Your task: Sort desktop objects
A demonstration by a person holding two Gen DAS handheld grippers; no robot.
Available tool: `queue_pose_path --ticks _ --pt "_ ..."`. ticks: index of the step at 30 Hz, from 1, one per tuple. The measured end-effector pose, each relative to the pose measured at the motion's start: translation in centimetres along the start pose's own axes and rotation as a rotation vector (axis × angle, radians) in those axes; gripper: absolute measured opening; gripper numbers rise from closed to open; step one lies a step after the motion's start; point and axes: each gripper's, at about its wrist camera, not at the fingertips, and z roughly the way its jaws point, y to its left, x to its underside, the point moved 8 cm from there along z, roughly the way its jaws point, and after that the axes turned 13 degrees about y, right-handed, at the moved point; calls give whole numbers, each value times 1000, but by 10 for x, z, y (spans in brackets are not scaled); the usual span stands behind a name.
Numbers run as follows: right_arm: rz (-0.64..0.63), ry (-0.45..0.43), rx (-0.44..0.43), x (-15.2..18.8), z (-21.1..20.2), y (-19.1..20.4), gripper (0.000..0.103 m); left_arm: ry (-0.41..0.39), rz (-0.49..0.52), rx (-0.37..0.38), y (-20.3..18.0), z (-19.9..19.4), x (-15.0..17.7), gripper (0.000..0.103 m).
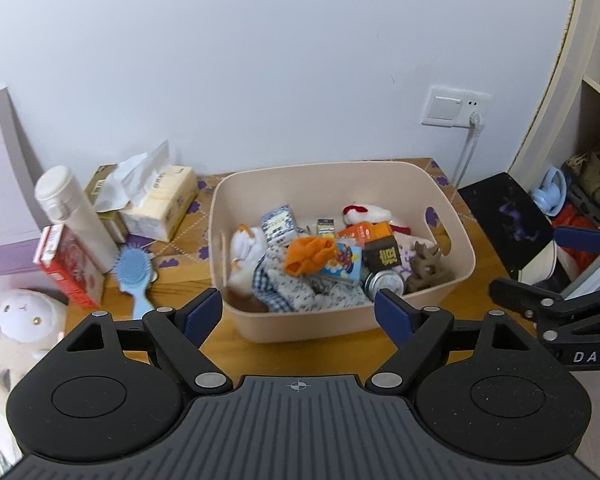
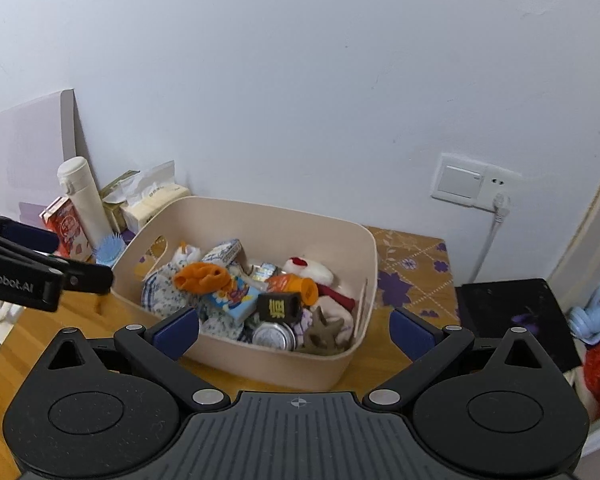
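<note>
Bin: the beige bin (image 1: pixel 440 200) sits on the wooden tabletop (image 1: pixel 172 280) against the wall, heaped with small things; it lies straight ahead of both grippers.
Bin contents: an orange cloth (image 1: pixel 310 254) rides on top of a blue carton (image 1: pixel 346 266); beside them a black box (image 1: pixel 382 258), a round tin (image 1: pixel 386 282) and a brown figure (image 1: pixel 424 268) crowd the near right corner, with patterned fabric (image 1: pixel 296 292) underneath.
Things still outside: a blue hairbrush (image 1: pixel 134 276), a red carton (image 1: pixel 66 264), a white flask (image 1: pixel 76 216) and a tissue pack (image 1: pixel 164 208) stand close together left of the bin.
Left gripper: the left gripper (image 1: pixel 299 316) has its fingers spread wide and empty, hovering near the bin's front wall.
Right gripper: the right gripper (image 2: pixel 294 334) is likewise released, holding nothing, over the bin's near right side.
Risk, pile: judging by the heap, pinching one item may drag the cloth or fabric along and spill neighbours over the rim.
Risk, flask: reaching for the hairbrush could knock the tall flask, which looks easy to topple onto the carton.
Risk, grippers: the two tools sit near each other and could collide if both go for the bin.
Risk, edge: a plush toy (image 1: pixel 20 316) lies past the tabletop's left edge; a swept hairbrush might fall that way.
</note>
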Motion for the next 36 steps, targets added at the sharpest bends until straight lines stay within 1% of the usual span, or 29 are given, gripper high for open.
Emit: queue_pose_path --ticks 5,9,13,16,20,23,25,27,30,34,36 --pt "17 -19 15 13 -25 9 103 -23 16 -22 7 -22 17 85" --pt "47 -17 24 23 -42 14 103 -40 21 -36 10 -39 29 85" --pt "60 -19 40 34 -58 19 103 -84 35 -51 14 -55 41 85" --pt "83 -10 54 42 -68 21 103 -70 52 -34 15 -63 53 85" --pt "122 -13 75 54 -85 25 103 -77 49 -32 19 -75 70 85" --pt "136 -14 87 64 -98 28 103 -92 49 -13 20 -88 83 85" --pt "143 -11 88 69 -105 30 103 -88 48 -15 21 -94 93 85" --pt "153 -10 91 75 -113 31 103 -67 33 -10 23 -100 102 85" --pt "167 -20 85 85 -124 32 103 -61 3 12 26 -111 117 85" --pt "173 -10 82 98 -136 36 103 -52 -13 17 31 -124 137 85" --pt "186 -20 85 103 -143 36 103 -56 -12 9 34 -131 142 85"
